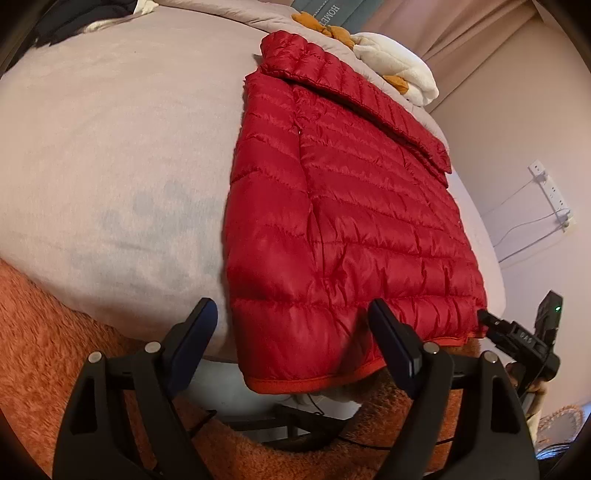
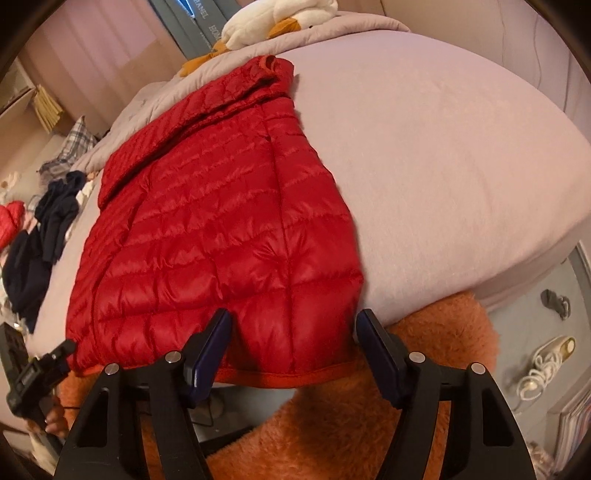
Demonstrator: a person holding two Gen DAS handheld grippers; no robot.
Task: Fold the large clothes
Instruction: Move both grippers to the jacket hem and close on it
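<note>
Far ahead of the grippers, grey book spines (image 2: 201, 27) read "CHANEL" and partly "HOME" (image 1: 332, 14).

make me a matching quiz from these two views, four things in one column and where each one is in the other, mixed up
Things:
1. red puffer jacket
2. white plush duck
3. dark clothes
4. left gripper

Places:
A. heaped at the bed's far side, seen from the right wrist
B. open at the jacket's hem, at one corner
C. at the head of the bed, beyond the collar
D. spread flat on the bed, hem at the near edge

Pairs: 1-D, 2-C, 3-A, 4-B
</note>
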